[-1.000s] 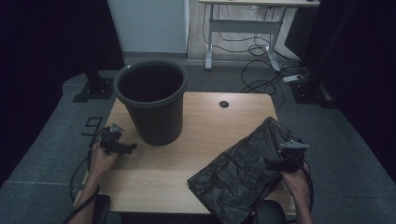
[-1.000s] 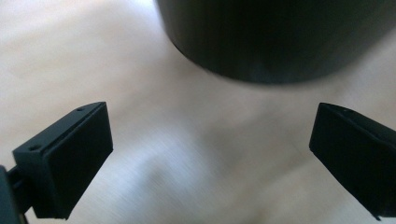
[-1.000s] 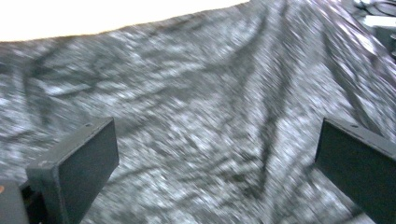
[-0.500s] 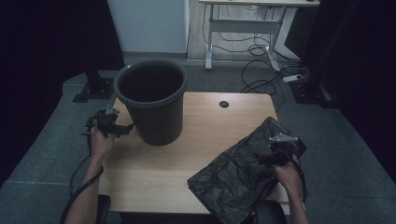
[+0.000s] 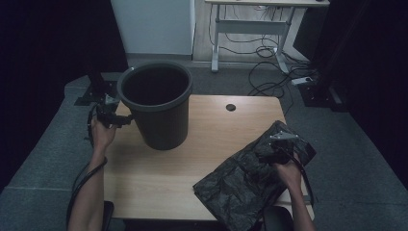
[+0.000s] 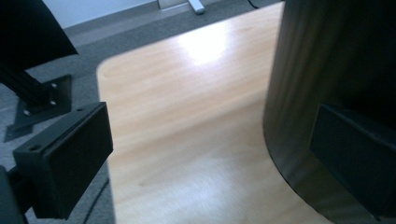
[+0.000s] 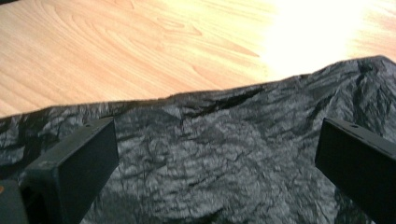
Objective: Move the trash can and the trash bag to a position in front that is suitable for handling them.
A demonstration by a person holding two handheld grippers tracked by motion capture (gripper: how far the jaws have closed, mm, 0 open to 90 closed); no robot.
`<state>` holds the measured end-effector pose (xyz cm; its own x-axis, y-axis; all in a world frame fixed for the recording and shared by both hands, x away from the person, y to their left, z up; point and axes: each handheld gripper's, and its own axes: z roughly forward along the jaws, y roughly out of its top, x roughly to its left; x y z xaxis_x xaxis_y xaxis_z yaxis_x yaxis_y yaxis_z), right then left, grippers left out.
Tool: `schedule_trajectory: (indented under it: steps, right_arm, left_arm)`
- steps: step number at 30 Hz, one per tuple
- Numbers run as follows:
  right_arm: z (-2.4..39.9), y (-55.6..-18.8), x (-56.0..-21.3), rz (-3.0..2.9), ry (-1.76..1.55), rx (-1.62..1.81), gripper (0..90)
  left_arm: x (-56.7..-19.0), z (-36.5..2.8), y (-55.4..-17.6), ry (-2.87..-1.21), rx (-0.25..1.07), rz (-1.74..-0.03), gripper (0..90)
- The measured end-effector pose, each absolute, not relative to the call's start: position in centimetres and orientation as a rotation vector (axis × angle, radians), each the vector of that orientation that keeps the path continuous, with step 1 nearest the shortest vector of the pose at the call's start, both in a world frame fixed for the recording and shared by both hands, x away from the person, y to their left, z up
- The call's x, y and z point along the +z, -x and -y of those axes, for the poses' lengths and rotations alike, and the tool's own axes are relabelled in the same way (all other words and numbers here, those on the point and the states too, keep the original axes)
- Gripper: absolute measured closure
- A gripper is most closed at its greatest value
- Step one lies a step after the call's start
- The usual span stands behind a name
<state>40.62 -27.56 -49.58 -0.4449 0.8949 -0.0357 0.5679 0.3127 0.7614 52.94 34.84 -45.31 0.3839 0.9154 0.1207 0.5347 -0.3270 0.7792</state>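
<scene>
Left gripper (image 5: 126, 120), jaws wide, sidles to steady the bin (image 5: 156, 106) by the table's left edge; right gripper (image 5: 269, 148) gapes empty over the bin liner (image 5: 240, 180).

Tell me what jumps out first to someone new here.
The big black bin standing upright at the back left of the wooden table, with the left gripper open beside its wall. Next, the crumpled black plastic bag spread over the front right corner, the right gripper open above it.

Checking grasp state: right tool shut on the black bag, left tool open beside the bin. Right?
Not quite. The right gripper view shows the right tool open, jaws wide apart over the black bag. The left tool is open beside the bin.
</scene>
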Motion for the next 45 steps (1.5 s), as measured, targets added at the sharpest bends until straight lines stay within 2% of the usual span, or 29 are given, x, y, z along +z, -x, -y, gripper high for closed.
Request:
schedule_trajectory:
  steps: [8, 24, 35, 41, 45]
  right_arm:
    - [26.3, -42.3, -48.6, -2.129, -1.272, 0.946, 0.0]
    - [22.0, -47.6, -46.7, -2.123, -1.239, 0.992, 0.0]
    - [19.3, -50.3, -46.4, -2.132, -1.249, 1.026, 0.0]
    - [19.0, -51.5, -46.6, -2.121, -1.259, 0.985, 0.0]
    - [19.5, -53.0, -46.6, -2.063, -1.325, 1.045, 0.0]
  left_arm:
    - [-44.4, -33.8, -54.2, -2.020, 0.770, -1.205, 0.0]
    - [-44.5, -25.2, -53.7, -2.091, 0.686, -0.973, 0.0]
    - [-44.5, -21.0, -53.1, -2.126, 0.602, -0.862, 0.0]
    - [-44.4, -21.5, -55.2, -2.056, 0.506, -0.933, 0.0]
    - [-44.0, -21.3, -56.6, -2.037, 0.530, -0.952, 0.0]
